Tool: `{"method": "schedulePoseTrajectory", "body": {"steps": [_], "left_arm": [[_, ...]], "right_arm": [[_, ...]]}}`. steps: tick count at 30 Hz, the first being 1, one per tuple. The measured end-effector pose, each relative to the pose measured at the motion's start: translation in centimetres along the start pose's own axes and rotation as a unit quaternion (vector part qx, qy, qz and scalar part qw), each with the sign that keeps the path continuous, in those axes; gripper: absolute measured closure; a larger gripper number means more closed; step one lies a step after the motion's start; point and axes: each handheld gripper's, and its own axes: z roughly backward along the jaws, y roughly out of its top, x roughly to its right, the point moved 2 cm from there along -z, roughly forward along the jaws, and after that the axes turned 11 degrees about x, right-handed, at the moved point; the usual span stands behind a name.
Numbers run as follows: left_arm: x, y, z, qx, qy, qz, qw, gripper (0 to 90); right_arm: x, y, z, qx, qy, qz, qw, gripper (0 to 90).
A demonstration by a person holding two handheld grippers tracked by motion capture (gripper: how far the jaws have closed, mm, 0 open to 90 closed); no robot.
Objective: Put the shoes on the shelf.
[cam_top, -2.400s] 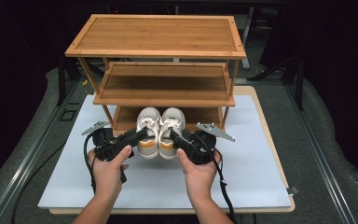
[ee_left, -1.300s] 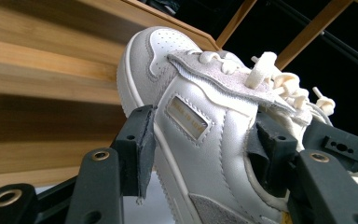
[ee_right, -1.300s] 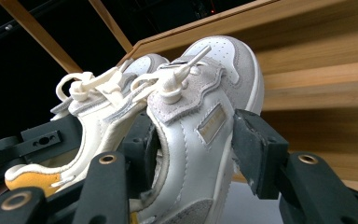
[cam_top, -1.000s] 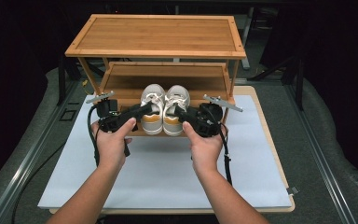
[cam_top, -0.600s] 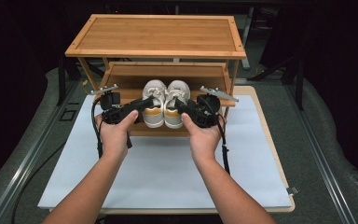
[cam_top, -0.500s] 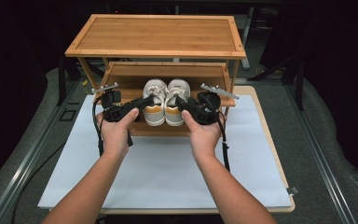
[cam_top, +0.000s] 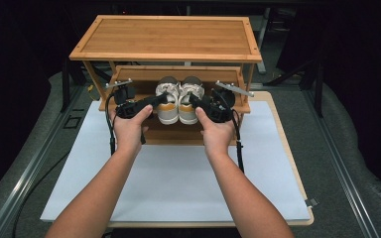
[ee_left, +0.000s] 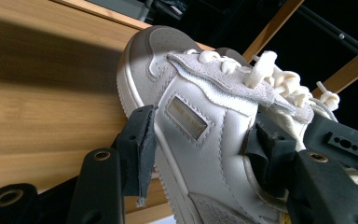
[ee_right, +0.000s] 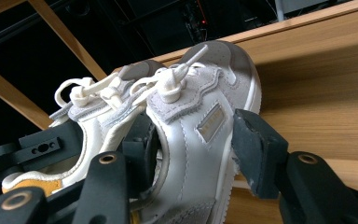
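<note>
Wooden shelf rack (cam_top: 164,37) stands on the tabletop (cam_top: 178,183). Left gripper (cam_top: 159,100) clamps the left shoe (cam_top: 167,103); right gripper (cam_top: 194,101) clamps the right shoe (cam_top: 188,101). Both shoes sit side by side between the grippers, above the middle shelf (cam_top: 129,74).

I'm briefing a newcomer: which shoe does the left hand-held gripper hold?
Start at the wooden rack on the table. At its middle shelf, two white sneakers sit side by side. The left sneaker, clamped by the left hand-held gripper, lies nearer the rack's left posts.
</note>
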Motion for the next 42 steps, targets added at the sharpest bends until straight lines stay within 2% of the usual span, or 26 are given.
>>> {"method": "schedulePoseTrajectory", "body": {"steps": [1,4,13,17,20,23,26,33,37,39,42], "left_arm": [[-0.1,0.1,-0.1,-0.005,0.002,-0.007,1.0,47.9],[-0.5,0.5,-0.4,-0.003,0.002,-0.009,1.0,47.9],[-1.7,1.2,-1.8,-0.01,0.008,0.009,0.9999,48.3],[-2.1,1.4,-2.4,-0.016,0.012,0.012,0.9997,48.3],[-2.2,1.4,-2.9,-0.021,0.018,0.008,0.9996,48.3],[-2.4,1.6,-3.1,-0.024,0.019,0.014,0.9994,48.0],[-2.5,1.6,-3.3,-0.029,0.023,0.032,0.9988,47.5],[-2.3,1.9,-3.4,-0.042,0.033,0.029,0.9981,46.8],[-2.0,2.2,-3.5,-0.053,0.044,0.013,0.9976,46.3],[-1.8,2.5,-3.3,-0.045,0.036,0.01,0.9983,42.4],[-1.6,2.7,-3.3,-0.052,0.036,0.01,0.9979,41.2]], "right_arm": [[0.1,-0.1,-0.2,0.002,-0.001,-0.003,1.0,51.4],[0.2,-0.3,-0.8,-0.006,0.0,-0.01,0.9999,51.4],[0.4,0.4,-2.8,-0.016,-0.002,-0.01,0.9998,51.4],[0.5,0.6,-3.5,-0.022,-0.007,-0.01,0.9997,51.1],[0.7,0.6,-4.0,-0.028,-0.012,-0.005,0.9995,51.1],[1.1,0.6,-4.4,-0.033,-0.01,-0.014,0.9993,51.0],[1.3,0.6,-4.6,-0.04,-0.009,-0.026,0.9988,50.4],[1.4,1.0,-4.8,-0.06,-0.008,-0.033,0.9976,49.4],[1.3,1.2,-4.9,-0.067,-0.013,-0.029,0.9973,48.8],[1.3,1.5,-4.8,-0.075,-0.007,-0.022,0.9969,48.9],[1.4,1.6,-4.9,-0.069,-0.003,-0.022,0.9974,47.0]]}}
